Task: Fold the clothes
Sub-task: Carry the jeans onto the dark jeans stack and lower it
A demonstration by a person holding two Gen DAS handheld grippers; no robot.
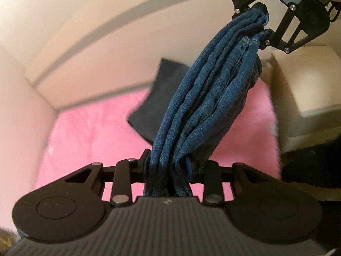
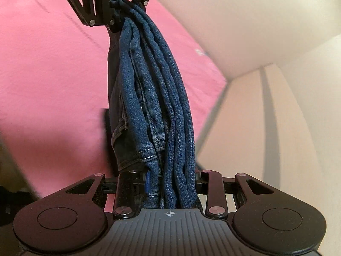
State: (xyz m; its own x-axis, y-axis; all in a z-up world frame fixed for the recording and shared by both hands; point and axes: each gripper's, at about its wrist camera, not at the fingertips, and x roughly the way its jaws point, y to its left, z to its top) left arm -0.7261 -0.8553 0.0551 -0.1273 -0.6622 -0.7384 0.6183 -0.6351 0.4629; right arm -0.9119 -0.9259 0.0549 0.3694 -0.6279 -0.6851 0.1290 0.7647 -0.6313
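Observation:
A pair of blue jeans (image 1: 204, 98), folded into several layers, hangs stretched in the air between my two grippers. My left gripper (image 1: 168, 166) is shut on one end of the bundle. My right gripper (image 2: 170, 177) is shut on the other end, and the jeans (image 2: 153, 98) run from it up to the left gripper (image 2: 121, 15) at the top of the right wrist view. The right gripper also shows in the left wrist view (image 1: 261, 23) at the top right. The jeans are held above a pink bed cover (image 1: 89, 132).
A dark folded garment (image 1: 153, 104) lies on the pink cover behind the jeans. Beige walls (image 1: 64, 32) meet at a corner beyond the bed. A beige box-like piece of furniture (image 1: 302, 85) stands at the right. The pink cover (image 2: 46, 74) fills the left of the right wrist view.

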